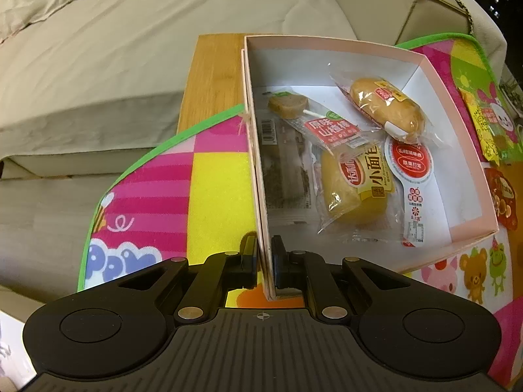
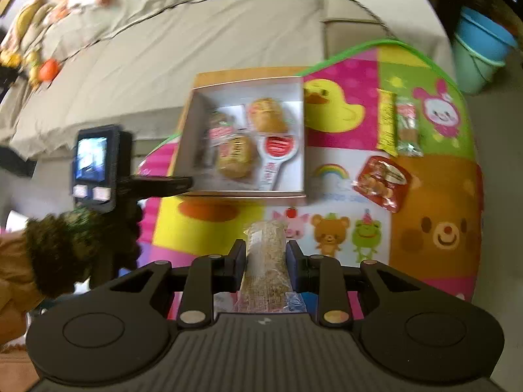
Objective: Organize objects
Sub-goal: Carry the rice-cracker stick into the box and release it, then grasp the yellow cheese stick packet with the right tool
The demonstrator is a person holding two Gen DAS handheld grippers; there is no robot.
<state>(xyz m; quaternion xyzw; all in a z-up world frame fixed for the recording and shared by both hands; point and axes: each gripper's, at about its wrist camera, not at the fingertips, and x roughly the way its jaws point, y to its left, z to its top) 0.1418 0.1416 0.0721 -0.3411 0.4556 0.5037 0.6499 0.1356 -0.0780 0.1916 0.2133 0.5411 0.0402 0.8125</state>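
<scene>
While the left gripper (image 1: 264, 261) pinches the near side wall of the pink box (image 1: 457, 124), one finger sits inside the wall and one outside. That grip is most likely there so the box does not slide on the bright play mat (image 1: 215, 176) when new things drop in.

Over on the other side, the right gripper (image 2: 266, 261) is pressed onto a long grain bar in a clear wrapper (image 2: 265, 254). It holds the bar by its two long sides, so the bar sticks out forward between the fingers. The bar hangs above the mat, on the near side of the box, and has not reached it yet. It looks ready to go in with the rest.

Inside the box lie four snacks in a bunch: a small bread (image 1: 354, 189) closest, a round white and red pack (image 1: 412, 170) beside it, a lollipop-shaped sweet (image 1: 287, 106) and one more bread (image 1: 385, 107) farther back. A flat dark pack (image 1: 284, 176) lies under them by the held wall.

Past the box, some snacks wait on the mat: a red bag (image 2: 382, 179), a yellow stick pack (image 2: 387, 121) and a red and green pack (image 2: 407, 124) just beside it. These likely go in later.

Far behind is a beige sofa (image 1: 130, 49).
</scene>
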